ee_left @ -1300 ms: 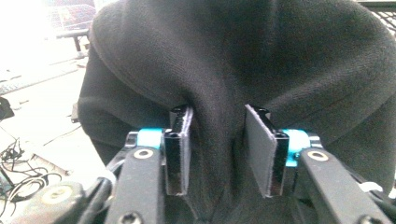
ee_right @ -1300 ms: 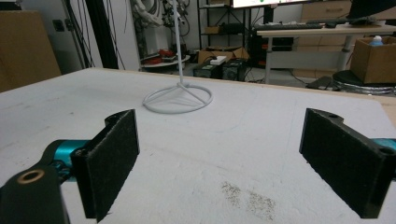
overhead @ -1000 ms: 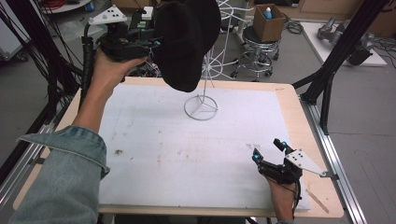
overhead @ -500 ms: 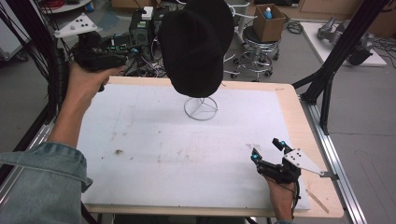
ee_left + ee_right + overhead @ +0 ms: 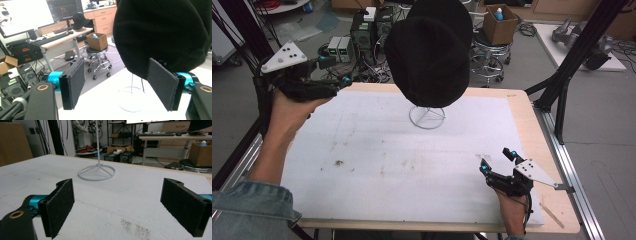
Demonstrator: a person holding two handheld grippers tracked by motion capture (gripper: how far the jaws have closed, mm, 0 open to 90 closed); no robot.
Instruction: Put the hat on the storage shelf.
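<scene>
While my left gripper (image 5: 334,80) hovers far-left with fingers released beside the black beanie (image 5: 429,52), I should clear the wire stand (image 5: 427,116); my right gripper (image 5: 497,161) rests spread near-right.

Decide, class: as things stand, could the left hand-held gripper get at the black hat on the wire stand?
Probably yes. The left hand-held gripper is open, level with the black hat, with nothing in between; the right hand-held gripper rests far off.
</scene>
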